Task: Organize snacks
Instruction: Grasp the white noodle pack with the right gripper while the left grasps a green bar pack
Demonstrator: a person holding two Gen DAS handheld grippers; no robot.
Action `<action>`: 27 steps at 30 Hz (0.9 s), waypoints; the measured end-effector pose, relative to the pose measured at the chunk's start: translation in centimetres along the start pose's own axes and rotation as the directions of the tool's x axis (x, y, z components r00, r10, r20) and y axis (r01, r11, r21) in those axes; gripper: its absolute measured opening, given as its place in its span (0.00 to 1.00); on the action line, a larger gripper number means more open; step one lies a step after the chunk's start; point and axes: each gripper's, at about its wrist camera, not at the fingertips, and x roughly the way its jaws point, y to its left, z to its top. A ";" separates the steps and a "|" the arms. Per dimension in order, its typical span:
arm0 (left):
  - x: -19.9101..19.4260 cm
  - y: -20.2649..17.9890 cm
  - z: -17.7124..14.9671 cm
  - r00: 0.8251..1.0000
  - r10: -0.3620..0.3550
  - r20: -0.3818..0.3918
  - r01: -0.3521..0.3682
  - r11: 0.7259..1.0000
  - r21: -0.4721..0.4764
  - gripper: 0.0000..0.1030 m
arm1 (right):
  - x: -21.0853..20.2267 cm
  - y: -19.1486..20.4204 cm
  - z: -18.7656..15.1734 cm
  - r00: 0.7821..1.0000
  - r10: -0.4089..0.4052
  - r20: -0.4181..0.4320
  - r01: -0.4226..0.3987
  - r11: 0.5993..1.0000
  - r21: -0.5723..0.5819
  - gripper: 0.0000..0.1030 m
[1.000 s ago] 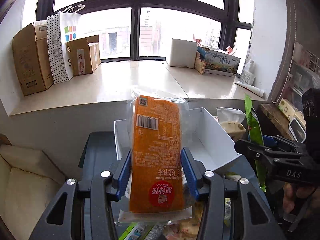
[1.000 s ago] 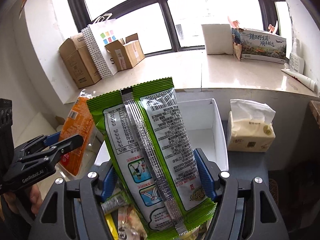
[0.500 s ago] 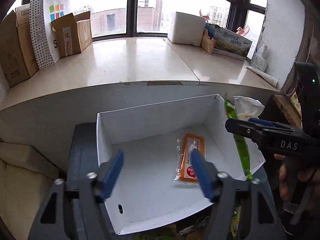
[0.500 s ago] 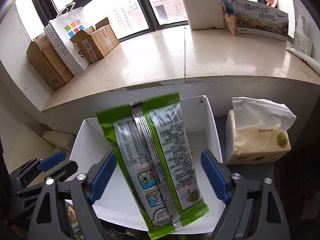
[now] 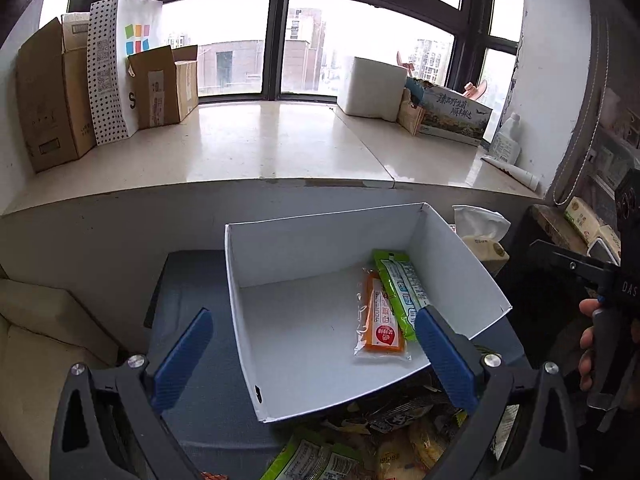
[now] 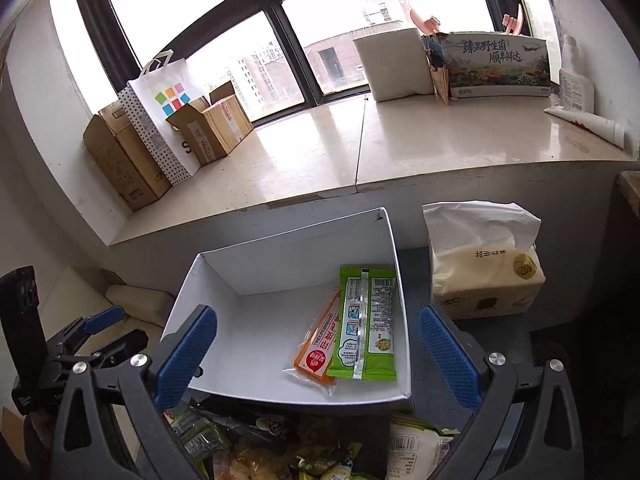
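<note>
the green packet (image 6: 365, 322) has left the right gripper (image 6: 318, 358) since half a second ago and now lies flat in the white box (image 6: 288, 252), on the box's right side against its right wall, overlapping the right edge of the orange packet (image 6: 318, 350). the orange packet was already on the box floor then. both grippers are spread wide and hold nothing; the left gripper (image 5: 312, 360) hangs over the near edge of the box.

the loose snack pile (image 6: 280, 448) just in front of the box is cut off by the frame bottom and partly covered by the gripper arms, so its packets are hard to tell apart. the right gripper's fingertips are out of the left view.

the left half of the box floor is bare. a tissue pack (image 6: 486, 276) stands just right of the box, apart from it.
</note>
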 end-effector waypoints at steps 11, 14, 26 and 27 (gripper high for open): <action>-6.5 -0.4 -7.8 1.000 0.004 -0.003 -0.003 0.996 0.088 1.00 | -6.5 -1.9 -11.4 0.998 -0.061 -0.015 0.061 0.998 0.034 1.00; -7.0 0.1 -9.8 0.999 0.019 -0.031 -0.017 0.996 0.086 1.00 | -6.4 -3.4 -14.5 0.994 -0.094 -0.062 0.098 0.992 0.077 1.00; -7.5 1.8 -14.4 0.995 0.018 -0.098 -0.017 1.000 0.011 1.00 | -0.6 -6.8 -16.7 0.961 -0.157 -0.227 0.186 0.976 0.112 1.00; -7.4 1.8 -14.5 0.995 0.014 -0.102 -0.013 1.000 0.010 1.00 | 0.0 -7.0 -16.7 0.957 -0.165 -0.238 0.196 0.974 0.111 1.00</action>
